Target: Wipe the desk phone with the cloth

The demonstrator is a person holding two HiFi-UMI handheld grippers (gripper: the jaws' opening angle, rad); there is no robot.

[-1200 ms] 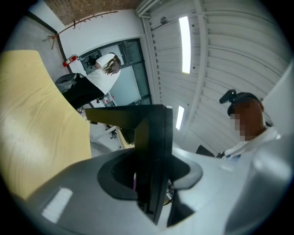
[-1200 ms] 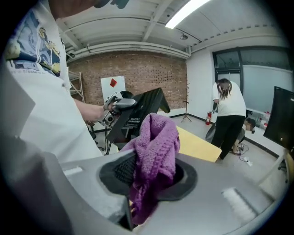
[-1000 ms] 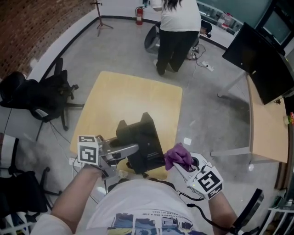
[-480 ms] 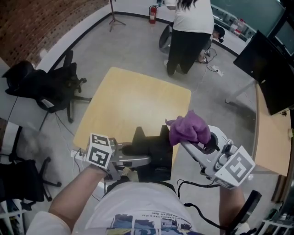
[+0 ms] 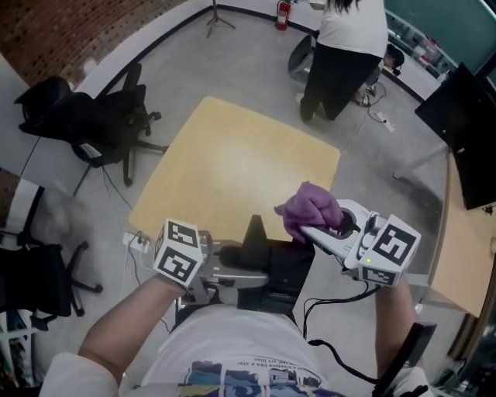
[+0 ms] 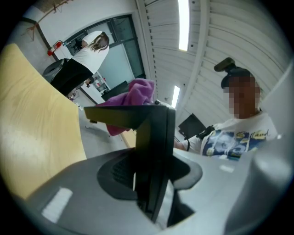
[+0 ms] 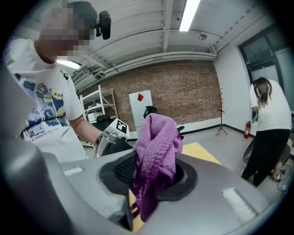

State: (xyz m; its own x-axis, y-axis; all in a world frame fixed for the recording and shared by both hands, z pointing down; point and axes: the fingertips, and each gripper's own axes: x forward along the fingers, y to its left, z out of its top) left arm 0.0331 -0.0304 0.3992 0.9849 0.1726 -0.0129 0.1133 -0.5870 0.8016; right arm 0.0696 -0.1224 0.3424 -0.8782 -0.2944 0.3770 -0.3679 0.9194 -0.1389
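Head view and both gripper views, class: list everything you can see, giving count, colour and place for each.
table: one, pale wood, centre of the floor
desk phone: one, black, over the table's near edge, in the left claw
cloth: one, purple, bunched in the right claw, beside the phone
office chairs: two, black, left of the table
fire extinguisher: one, red, by the far wall
standing person: one, white top, black trousers, beyond the table
second desk: one, pale wood, far right
left claw: one, grey, shut on the desk phone
right claw: one, grey, shut on the cloth
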